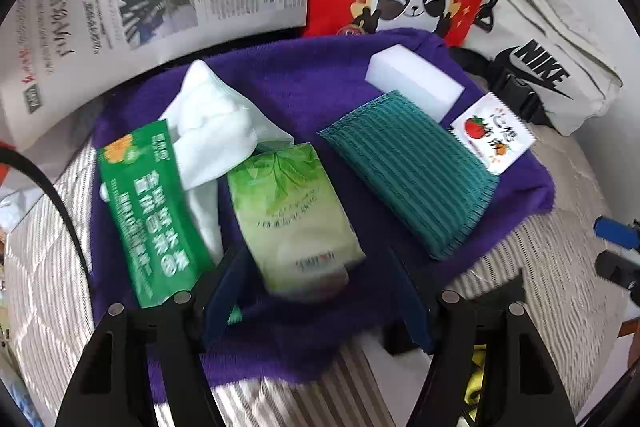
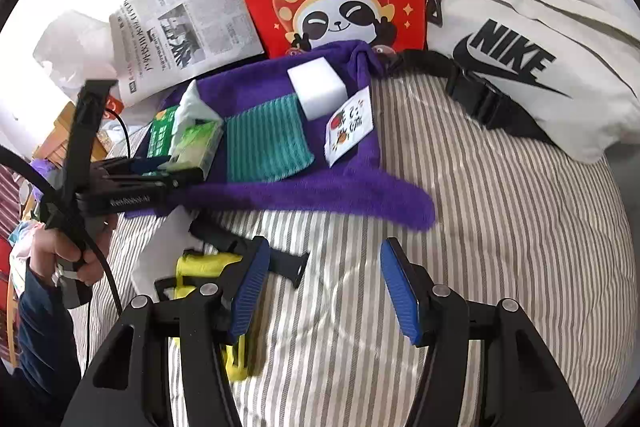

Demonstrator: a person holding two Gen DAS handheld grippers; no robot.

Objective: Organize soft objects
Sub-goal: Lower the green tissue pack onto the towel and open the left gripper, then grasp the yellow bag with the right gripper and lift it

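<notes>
Left hand-held gripper (image 1: 316,291): jaws parted, released, straddling near end of green tissue pack (image 1: 296,223).
Right hand-held gripper (image 2: 324,287): parted, empty, over striped bed (image 2: 500,247).
Tissue pack: on purple towel (image 1: 304,87), between green sachet (image 1: 152,211) and teal sponge (image 1: 408,171).

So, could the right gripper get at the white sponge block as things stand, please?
Probably yes: the right gripper is open and empty over the striped bedding, and the sponge block lies uncovered on the purple towel, with only the teal pad beside it.
</notes>
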